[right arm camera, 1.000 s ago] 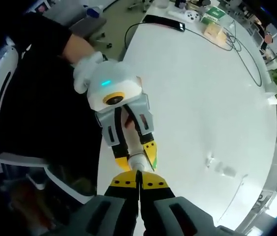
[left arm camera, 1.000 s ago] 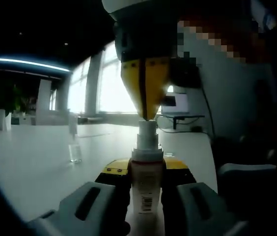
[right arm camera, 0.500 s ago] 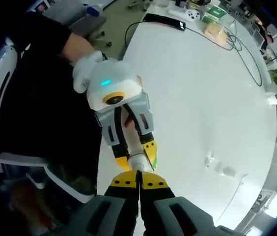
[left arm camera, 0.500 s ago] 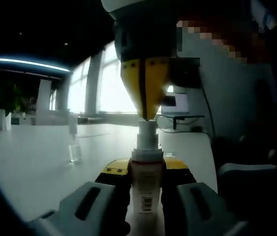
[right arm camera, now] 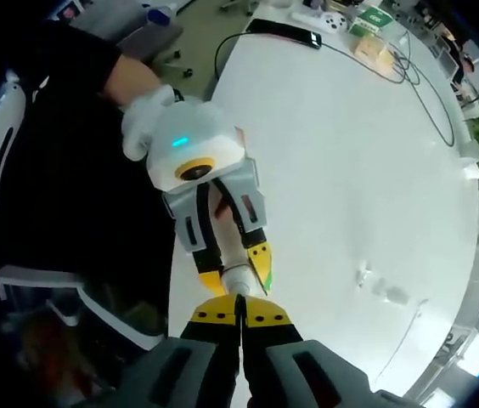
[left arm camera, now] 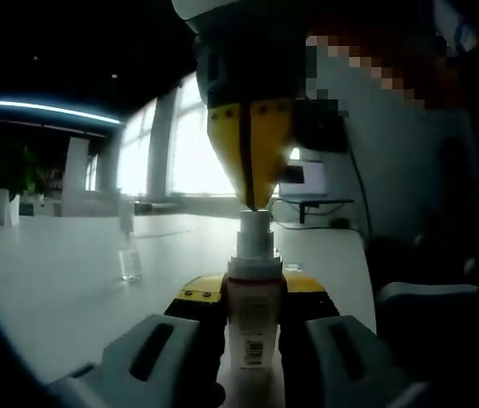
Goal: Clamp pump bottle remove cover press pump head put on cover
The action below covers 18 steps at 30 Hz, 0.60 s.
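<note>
Pump bottle (left arm camera: 250,327) upright, clamped in left gripper (left arm camera: 251,316); long axis runs straight up to right gripper (left arm camera: 250,174) directly above, tips together on pump head (left arm camera: 254,223) (cover (left arm camera: 129,255) off, left on surface (left arm camera: 61,280))

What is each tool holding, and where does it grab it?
The left tool clamps the pump bottle around its body. The right tool, shut, holds nothing; its tips press on the pump head.

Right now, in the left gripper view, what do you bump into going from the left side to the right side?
Potted plant → small clear cover standing on the white table → pump bottle clamped in the left gripper, with the right gripper closed on top of its pump head → monitor.
</note>
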{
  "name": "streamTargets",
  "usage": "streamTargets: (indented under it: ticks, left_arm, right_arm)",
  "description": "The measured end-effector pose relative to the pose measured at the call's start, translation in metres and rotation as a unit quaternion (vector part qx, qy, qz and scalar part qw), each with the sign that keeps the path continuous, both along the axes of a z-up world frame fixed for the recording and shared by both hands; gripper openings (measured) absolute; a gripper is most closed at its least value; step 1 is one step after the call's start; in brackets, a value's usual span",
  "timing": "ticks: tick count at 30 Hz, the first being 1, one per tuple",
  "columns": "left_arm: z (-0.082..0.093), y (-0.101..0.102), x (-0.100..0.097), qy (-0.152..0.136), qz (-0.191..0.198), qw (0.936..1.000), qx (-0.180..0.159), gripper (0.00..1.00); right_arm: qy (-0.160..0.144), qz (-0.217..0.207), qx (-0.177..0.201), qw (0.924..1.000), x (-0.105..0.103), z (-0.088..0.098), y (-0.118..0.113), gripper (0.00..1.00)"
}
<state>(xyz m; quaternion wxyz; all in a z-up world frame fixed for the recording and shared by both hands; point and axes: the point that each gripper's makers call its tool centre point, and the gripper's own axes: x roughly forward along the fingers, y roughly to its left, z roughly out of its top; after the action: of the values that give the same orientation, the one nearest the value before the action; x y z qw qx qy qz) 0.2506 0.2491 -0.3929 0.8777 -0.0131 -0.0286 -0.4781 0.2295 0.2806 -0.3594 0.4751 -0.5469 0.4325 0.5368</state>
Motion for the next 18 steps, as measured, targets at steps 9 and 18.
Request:
streamTargets:
  ticks: [9, 18]
  left_arm:
    - [0.0001, 0.0002, 0.0, 0.0, 0.0, 1.0, 0.0, 0.14]
    - [0.0005, 0.0002, 0.0004, -0.001, -0.001, 1.0, 0.0, 0.14]
  right_arm:
    - [-0.007, 0.004, -0.014, 0.9999, -0.0009, -0.0033, 0.0006, 0.0]
    - [-0.003, -0.017, 0.017, 0.9997, 0.0007, 0.0032, -0.0016, 0.0]
